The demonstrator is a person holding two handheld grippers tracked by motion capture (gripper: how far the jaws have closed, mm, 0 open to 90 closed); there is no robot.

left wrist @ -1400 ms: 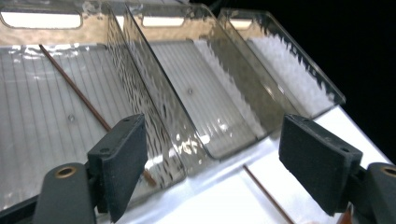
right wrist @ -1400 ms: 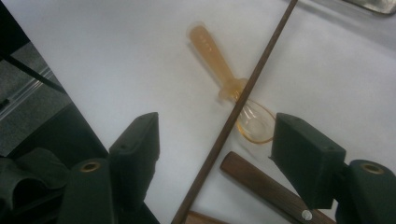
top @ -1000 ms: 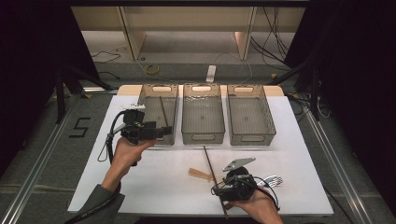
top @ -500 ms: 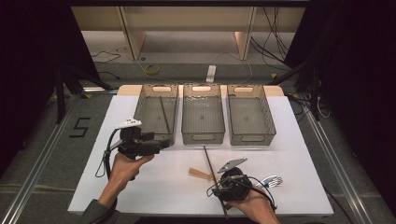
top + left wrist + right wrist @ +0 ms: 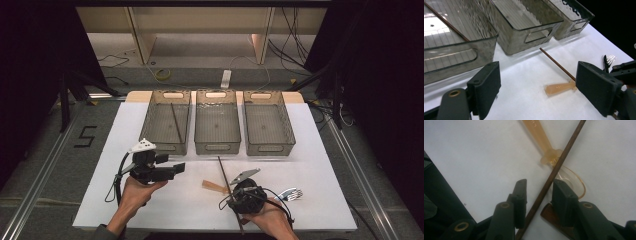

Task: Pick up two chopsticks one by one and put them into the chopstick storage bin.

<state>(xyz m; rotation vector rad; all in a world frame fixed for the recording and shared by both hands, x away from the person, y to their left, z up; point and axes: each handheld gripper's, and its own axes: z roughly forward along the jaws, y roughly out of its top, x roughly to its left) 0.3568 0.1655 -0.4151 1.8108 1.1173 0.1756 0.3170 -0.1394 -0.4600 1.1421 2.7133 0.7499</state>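
A dark room with shelving and loose cables lies behind a white table (image 5: pixel 100 150). Three clear bins (image 5: pixel 215 122) stand in a row along its far edge; the left one already holds a chopstick (image 5: pixel 176 121).

Near the front edge, right of middle, a second stick (image 5: pixel 223 172) lies across an amber spoon (image 5: pixel 215 187), with a fork (image 5: pixel 290 194) just to the right. The right hand-held gripper (image 5: pixel 539 195) straddles this stick: its jaws have just been closing, the stick runs between them, and a small gap shows on each side, so they are not yet clamped. The spoon's bowl (image 5: pixel 571 180) lies just beside one jaw.

The left hand-held gripper (image 5: pixel 172 170) hovers over the table in front of the left bin, jaws apart and holding nothing.

The step in hand looks like picking up the stick to sort it. The next move calls for closing fully on the stick alone, without catching the spoon beneath, then lifting it clear and carrying it to the left bin.
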